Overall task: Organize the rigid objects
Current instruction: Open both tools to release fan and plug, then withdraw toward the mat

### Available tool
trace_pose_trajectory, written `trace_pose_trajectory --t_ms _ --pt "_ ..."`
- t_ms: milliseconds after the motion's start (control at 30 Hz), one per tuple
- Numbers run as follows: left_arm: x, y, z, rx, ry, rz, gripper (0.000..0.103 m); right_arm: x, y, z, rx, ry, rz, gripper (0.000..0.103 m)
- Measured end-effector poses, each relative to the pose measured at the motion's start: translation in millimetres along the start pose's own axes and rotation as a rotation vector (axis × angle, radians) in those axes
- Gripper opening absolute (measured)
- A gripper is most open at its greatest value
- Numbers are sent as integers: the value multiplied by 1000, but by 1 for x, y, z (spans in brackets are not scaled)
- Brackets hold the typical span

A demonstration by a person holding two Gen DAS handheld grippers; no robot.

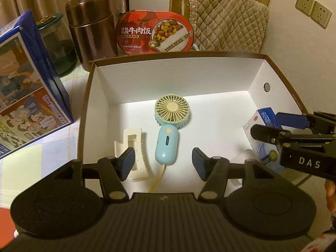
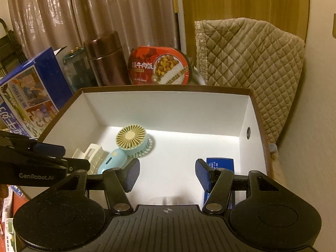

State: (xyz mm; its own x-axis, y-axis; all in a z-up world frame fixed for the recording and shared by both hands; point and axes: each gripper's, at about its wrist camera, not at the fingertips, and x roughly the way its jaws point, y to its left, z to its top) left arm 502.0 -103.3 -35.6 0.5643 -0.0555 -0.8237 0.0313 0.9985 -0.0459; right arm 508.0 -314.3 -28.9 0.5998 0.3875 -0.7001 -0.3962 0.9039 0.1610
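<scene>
Small blue-and-white carton (image 2: 220, 163) half hidden behind right gripper (image 2: 167, 174), print illegible. Left gripper (image 1: 163, 163) wide, empty; right likewise. Red meal tub (image 1: 154, 32) reads "牛肉饭".

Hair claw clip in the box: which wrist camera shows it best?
Left wrist: the cream hair claw clip lies nearly whole beside the handheld fan, only its edge behind a finger pad. Right wrist shows just part of it, behind the left gripper.

"牛肉饭" in white on red meal tray lid (image 1: 154, 32). "DAS" in white on right gripper (image 1: 279, 126) body. "GenRobot.AI" on left gripper (image 2: 61, 157) body. Printing on blue carton (image 1: 27, 96) unreadable.
</scene>
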Motion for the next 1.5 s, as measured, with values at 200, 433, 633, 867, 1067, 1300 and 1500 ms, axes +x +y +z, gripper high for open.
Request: trace_pose_trajectory --t_ms 200,433,633,867,1067,1300,1500 --pt "-18 5 -10 -14 -13 -7 57 -15 -4 -13 43 11 5 56" --pt "-53 15 -23 -49 -52 -24 57 -43 0 -21 75 -20 22 56" --pt "-87 25 -40 -67 -92 -12 57 -68 13 -24 79 -54 35 56" --pt "-125 45 -75 -106 -121 4 57 -91 40 -38 59 -67 65 56" --pt "-150 68 -112 -153 -115 24 57 -103 68 -55 44 -54 100 56" --pt "-172 92 -157 -209 -91 48 57 -112 100 -80 29 -22 139 56" --pt "-190 111 -193 -257 -65 68 57 -114 130 -103 16 21 171 56"
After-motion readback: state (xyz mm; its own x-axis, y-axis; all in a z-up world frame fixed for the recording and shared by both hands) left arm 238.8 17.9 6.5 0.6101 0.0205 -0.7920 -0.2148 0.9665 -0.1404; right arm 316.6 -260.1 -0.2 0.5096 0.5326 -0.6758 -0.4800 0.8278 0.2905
